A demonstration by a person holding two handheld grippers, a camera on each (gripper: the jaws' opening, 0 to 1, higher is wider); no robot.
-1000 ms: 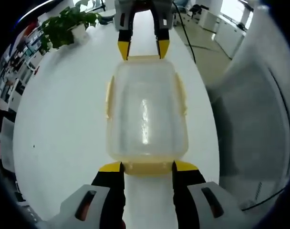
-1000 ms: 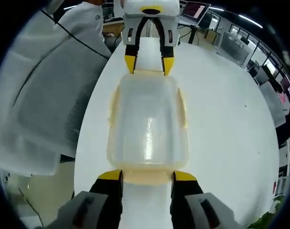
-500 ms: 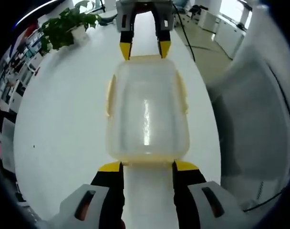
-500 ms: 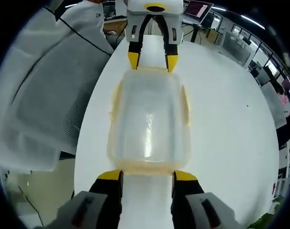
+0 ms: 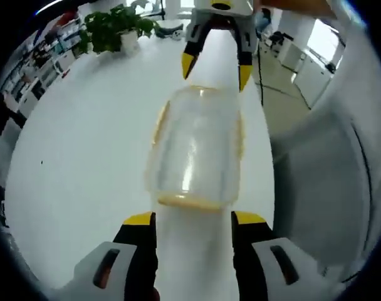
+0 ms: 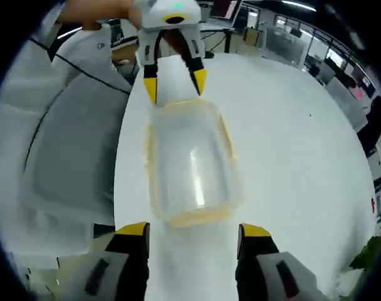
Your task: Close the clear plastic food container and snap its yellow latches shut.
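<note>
The clear plastic container (image 5: 193, 147) lies on the white table (image 5: 71, 157) with its lid on and yellow latches along its sides and ends. My left gripper (image 5: 194, 221) is open, its yellow-tipped jaws a little short of the near end latch (image 5: 190, 200). My right gripper (image 5: 214, 66) hangs open above the far end. In the right gripper view the same container (image 6: 190, 163) lies between my right gripper (image 6: 193, 230), open and clear of it, and my left gripper (image 6: 175, 84) at the far end. Neither gripper holds anything.
A person in a white garment (image 5: 328, 175) stands close along the table's edge, also seen as the white garment (image 6: 59, 144). A potted plant (image 5: 115, 25) sits at the far end of the table. Office desks and screens lie beyond.
Both grippers have drawn back from the container's end latches, leaving a gap at each end. Both views have tilted and blurred with the move. The container has stayed put.
</note>
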